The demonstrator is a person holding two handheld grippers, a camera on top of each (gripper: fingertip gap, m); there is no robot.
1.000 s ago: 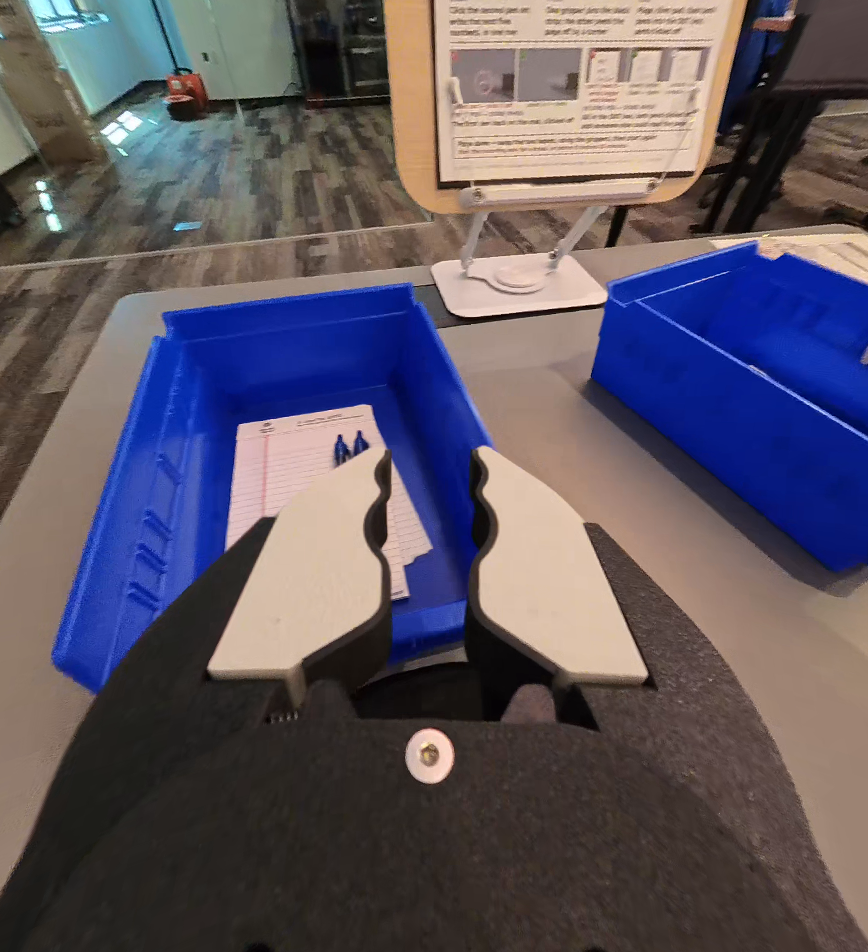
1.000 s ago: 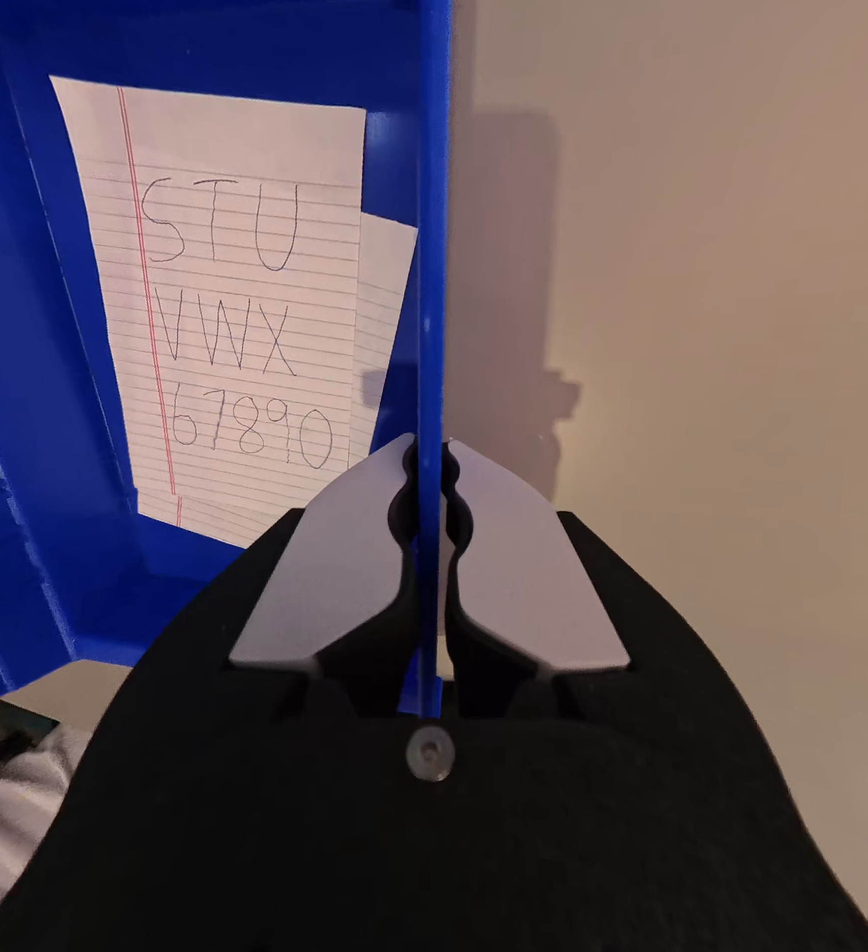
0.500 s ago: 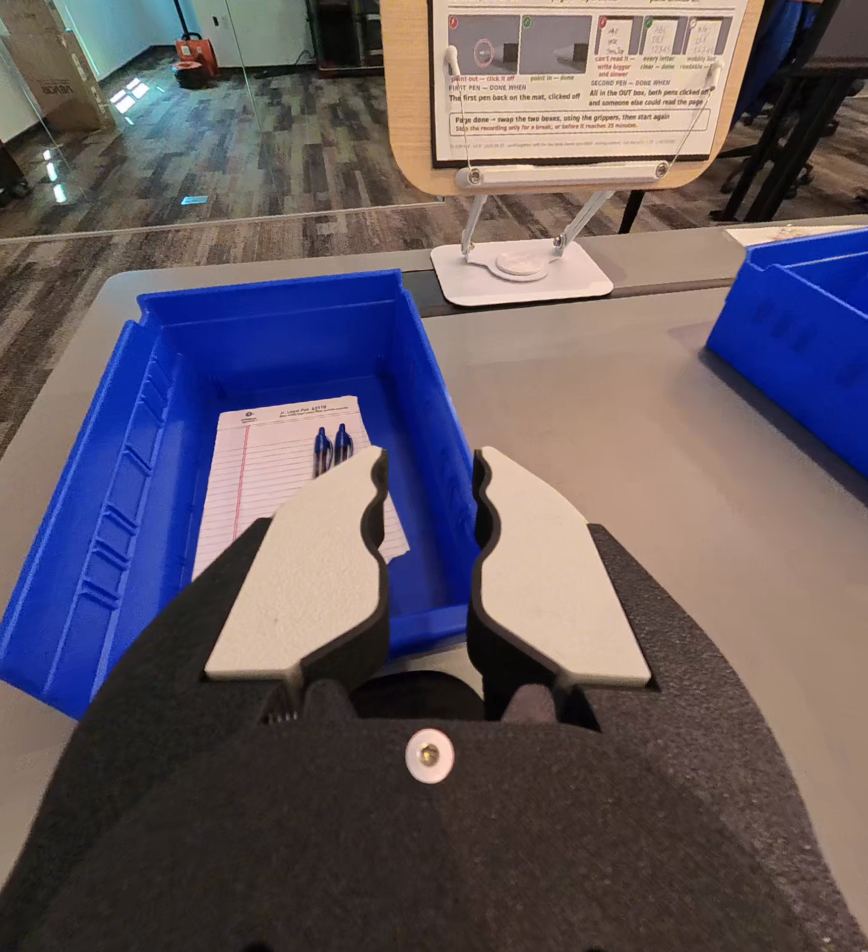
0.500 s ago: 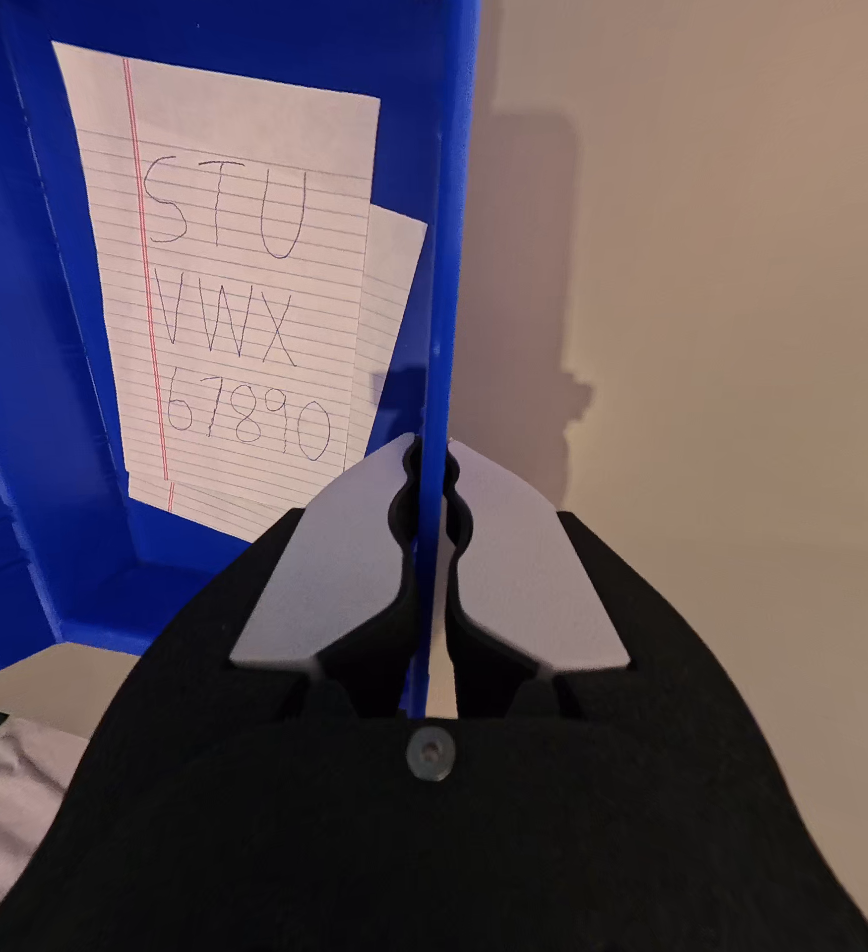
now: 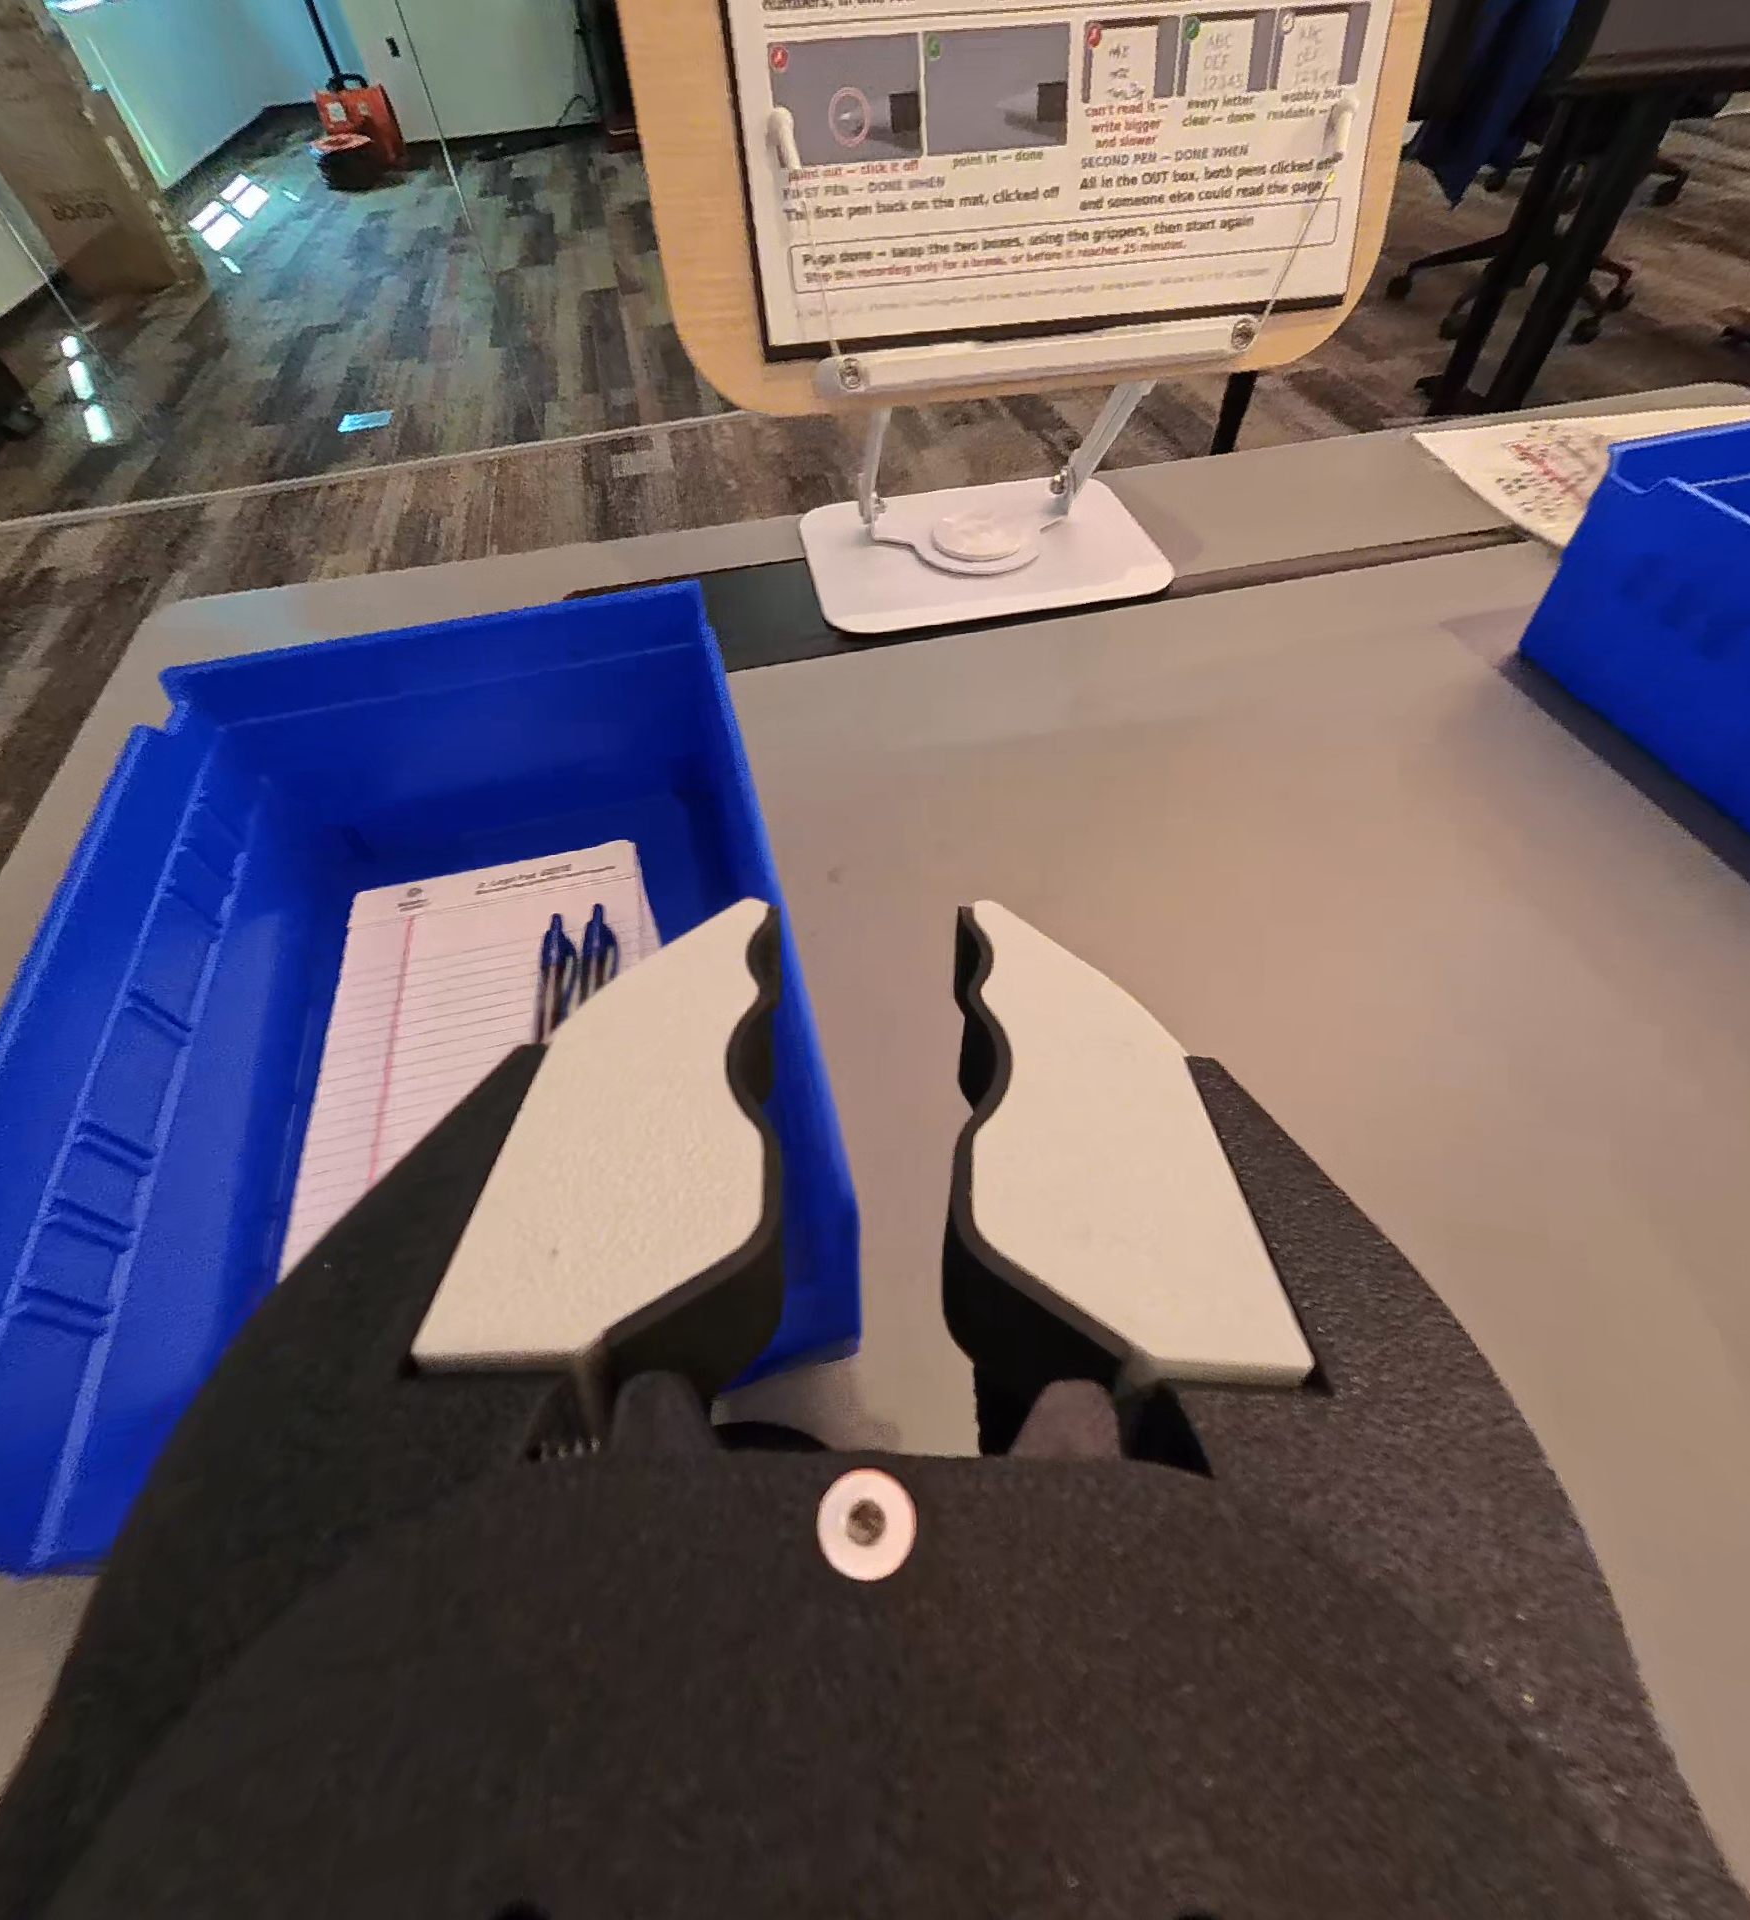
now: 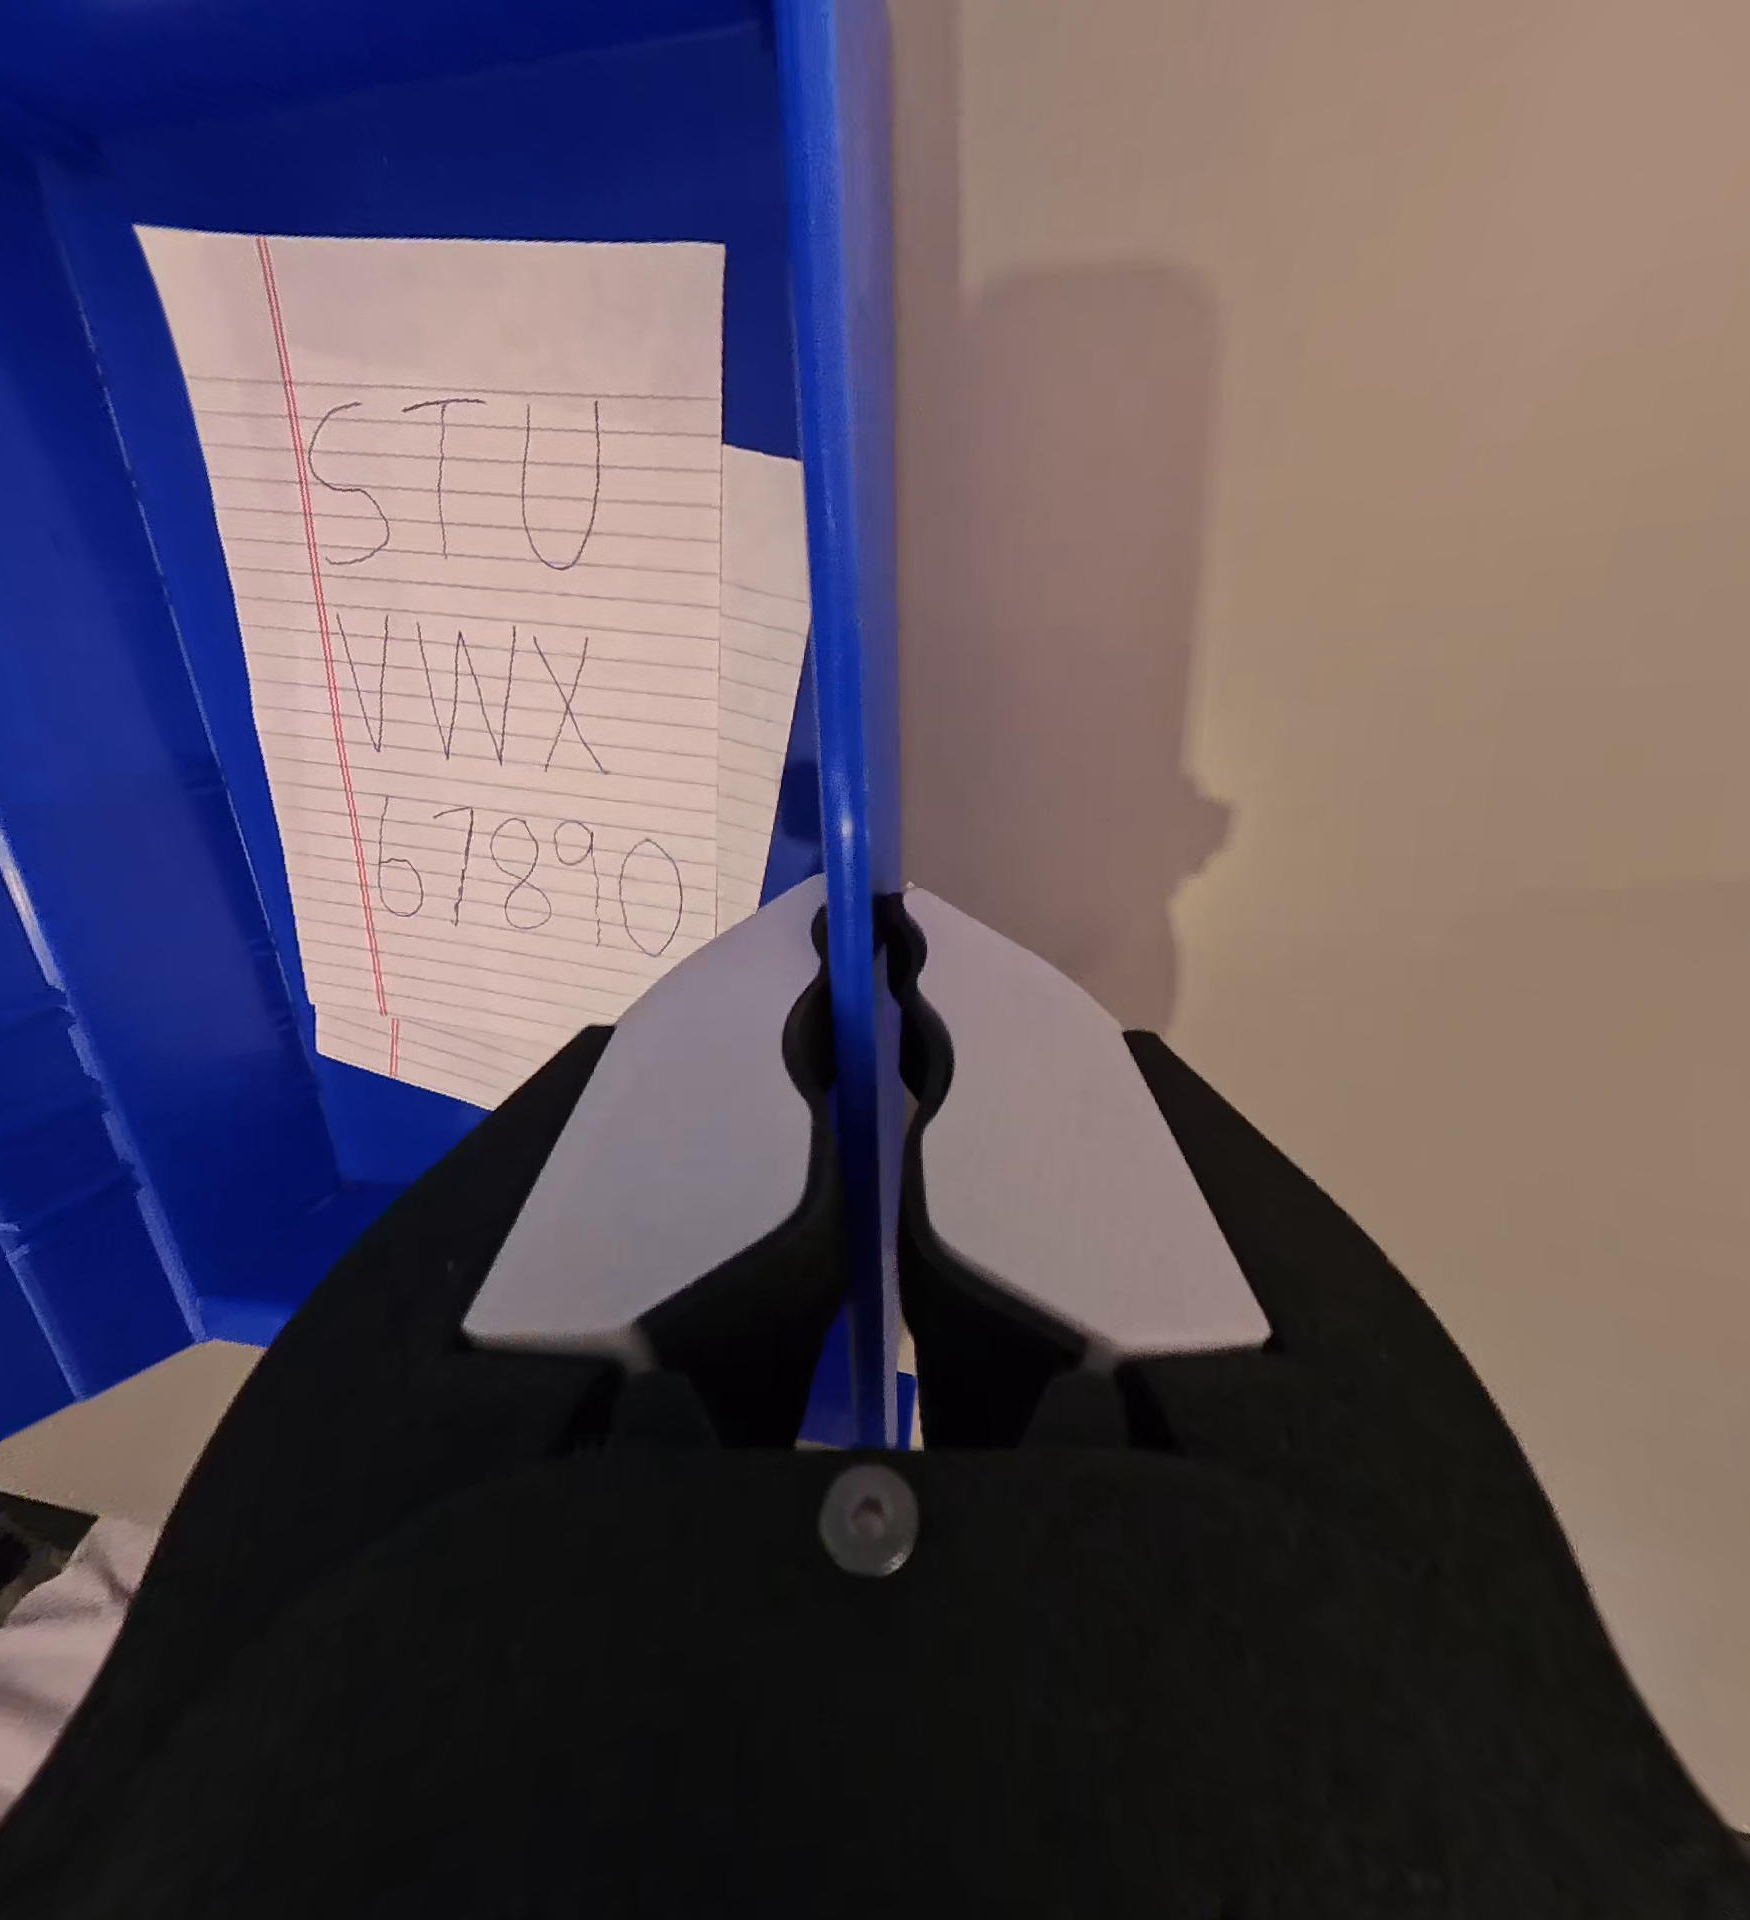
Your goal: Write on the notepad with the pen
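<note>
Just left of the left gripper (image 5: 866,961), whose jaws are spread with nothing between them: a blue bin (image 5: 175,1039) holding the notepad (image 5: 435,1039), two blue pens (image 5: 572,961) lying on its top edge. The gripper sits off the bin's right wall, over bare table (image 5: 1266,883).

Right gripper (image 6: 866,920) is pinched on the side wall of a second blue bin (image 6: 829,520); written sheets (image 6: 497,644) lie inside, left of the jaws.

Risks, my read:
- thin wall grip, so that bin can twist or slip out and the loose sheets slide
- left gripper going for a pen may clip the bin wall or nudge both pens together, since they touch
- pens could roll off the pad
</note>
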